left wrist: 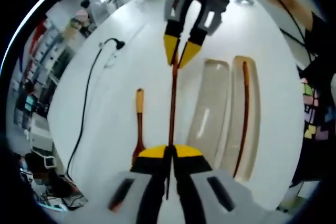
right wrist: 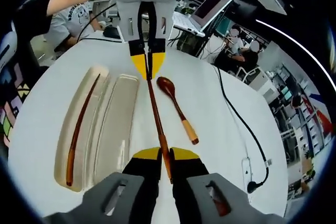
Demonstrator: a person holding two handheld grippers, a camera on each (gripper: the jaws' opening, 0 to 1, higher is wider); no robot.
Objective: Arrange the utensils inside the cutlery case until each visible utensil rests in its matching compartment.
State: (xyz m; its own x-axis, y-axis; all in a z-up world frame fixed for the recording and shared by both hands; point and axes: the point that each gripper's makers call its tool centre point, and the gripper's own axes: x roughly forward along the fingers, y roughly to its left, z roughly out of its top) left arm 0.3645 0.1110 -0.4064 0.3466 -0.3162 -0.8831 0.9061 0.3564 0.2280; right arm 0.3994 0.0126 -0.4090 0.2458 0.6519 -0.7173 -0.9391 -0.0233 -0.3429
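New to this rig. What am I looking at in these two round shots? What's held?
There is no robot arm: a person holds a two-jaw gripper in each hand, and each carries a fisheye camera looking along its own jaws. The two views face each other across a white table.

The left gripper and right gripper each clamp one end of the same brown chopstick.

Beside it a clear cutlery case holds a second chopstick. A wooden spoon lies loose on the table, next to a black cable.
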